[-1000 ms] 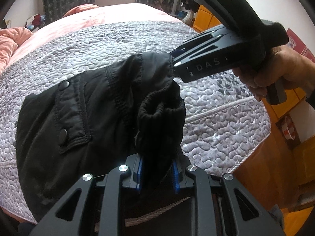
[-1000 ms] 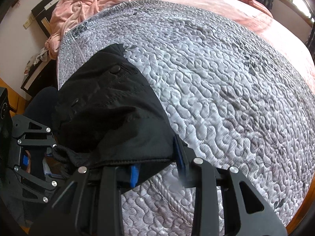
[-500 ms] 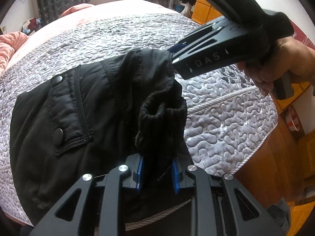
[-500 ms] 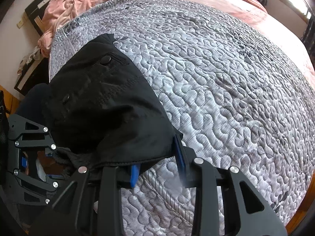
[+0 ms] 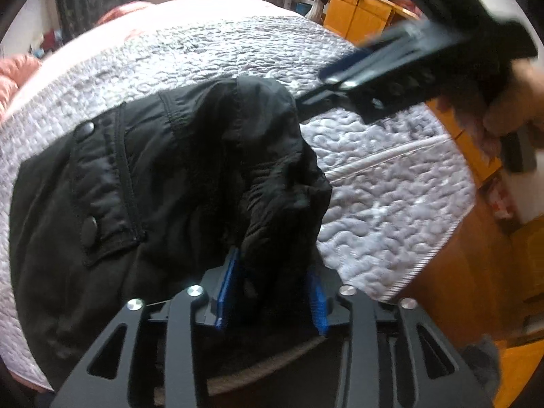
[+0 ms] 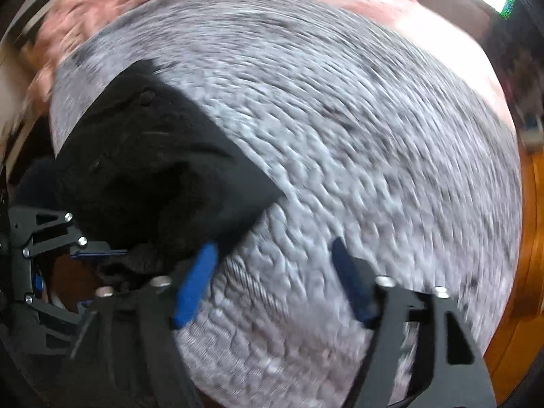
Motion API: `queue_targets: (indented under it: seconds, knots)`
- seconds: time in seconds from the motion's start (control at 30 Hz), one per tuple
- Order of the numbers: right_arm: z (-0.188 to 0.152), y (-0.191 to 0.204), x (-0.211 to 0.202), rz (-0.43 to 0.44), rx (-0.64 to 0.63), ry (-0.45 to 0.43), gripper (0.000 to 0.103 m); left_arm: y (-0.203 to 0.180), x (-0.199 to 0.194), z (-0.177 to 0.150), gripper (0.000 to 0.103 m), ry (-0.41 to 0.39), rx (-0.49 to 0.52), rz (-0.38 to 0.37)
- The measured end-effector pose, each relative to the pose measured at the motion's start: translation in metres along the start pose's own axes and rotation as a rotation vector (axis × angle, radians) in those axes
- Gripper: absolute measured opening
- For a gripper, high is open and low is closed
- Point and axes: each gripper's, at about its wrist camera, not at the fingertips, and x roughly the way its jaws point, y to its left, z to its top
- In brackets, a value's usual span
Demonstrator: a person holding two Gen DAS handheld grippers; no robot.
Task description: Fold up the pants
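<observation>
Black pants with a snap-button pocket lie folded on the grey quilted bed near its front corner. My left gripper has its blue pads around a bunched ribbed cuff of the pants, which still fills the widened gap. My right gripper is open and empty, just right of the pants, over the quilt. It also shows in the left wrist view, lifted clear of the fabric and blurred.
A pink blanket lies at the bed's far side. Orange wooden cabinets stand to the right, with wood floor below the bed's edge. Dark curtains hang at the back.
My right gripper opened, let go of the pants' edge and moved away to the right. My left gripper's pads spread wider around the cuff. The pants settled on the quilt.
</observation>
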Motion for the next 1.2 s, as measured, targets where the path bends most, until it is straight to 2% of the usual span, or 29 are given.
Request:
queue_targets:
  seconds: [0.03,0.07,0.1,0.17,0.23,0.3,0.37,0.43,0.5,0.53,0.57,0.67,0.73,0.8,0.83,0.87,0.93,1.1,1.2]
  knots:
    - [-0.004,-0.009,-0.001,0.018,0.077,0.015,0.090,0.003,-0.011,-0.002,0.043,-0.015,-0.014,-0.029]
    - [-0.009,-0.019,-0.003,0.032,0.155,0.023,0.090,0.005,-0.022,-0.005,0.053,-0.042,-0.019,-0.043]
    - [-0.017,-0.033,-0.005,0.057,0.266,0.007,0.090,0.008,-0.035,-0.007,0.069,-0.074,-0.026,-0.054]
    - [-0.033,-0.054,-0.009,0.139,0.459,-0.058,0.090,0.021,-0.065,-0.016,0.079,-0.148,-0.060,-0.100]
    - [-0.049,-0.067,-0.005,0.333,0.642,-0.153,0.090,0.042,-0.090,-0.024,0.084,-0.217,-0.102,-0.119]
    - [-0.055,-0.063,0.010,0.505,0.741,-0.213,0.090,0.071,-0.108,-0.030,0.088,-0.270,-0.148,-0.080]
    - [-0.052,-0.055,0.026,0.584,0.776,-0.225,0.090,0.104,-0.113,-0.034,0.091,-0.282,-0.213,-0.026]
    - [-0.045,-0.047,0.048,0.642,0.819,-0.216,0.090,0.136,-0.108,-0.038,0.091,-0.252,-0.300,0.014]
    - [-0.037,-0.040,0.061,0.679,0.836,-0.215,0.063,0.169,-0.101,-0.045,0.091,-0.224,-0.382,0.052]
    - [-0.031,-0.035,0.064,0.690,0.830,-0.220,0.037,0.184,-0.097,-0.051,0.091,-0.207,-0.417,0.083]
    - [-0.028,-0.032,0.063,0.687,0.821,-0.225,0.029,0.194,-0.093,-0.055,0.091,-0.193,-0.435,0.103]
    - [-0.020,-0.017,0.052,0.585,0.748,-0.242,0.021,0.217,-0.079,-0.073,0.090,-0.138,-0.478,0.143]
    - [-0.025,-0.016,0.063,0.463,0.766,-0.177,0.019,0.225,-0.074,-0.082,0.091,-0.122,-0.504,0.140]
    - [-0.030,-0.018,0.064,0.441,0.791,-0.185,0.021,0.225,-0.071,-0.083,0.090,-0.120,-0.510,0.132]
    - [-0.032,-0.018,0.061,0.450,0.802,-0.202,0.030,0.223,-0.072,-0.083,0.091,-0.123,-0.504,0.135]
    - [-0.036,-0.019,0.057,0.461,0.816,-0.222,0.046,0.221,-0.075,-0.083,0.091,-0.129,-0.494,0.135]
    - [-0.049,-0.020,0.049,0.469,0.865,-0.253,0.066,0.220,-0.079,-0.084,0.091,-0.140,-0.487,0.132]
    - [-0.086,0.007,0.038,0.532,0.905,-0.263,0.066,0.223,-0.077,-0.087,0.091,-0.126,-0.503,0.124]
    - [-0.098,0.019,0.041,0.532,0.940,-0.254,0.069,0.220,-0.074,-0.088,0.092,-0.109,-0.497,0.115]
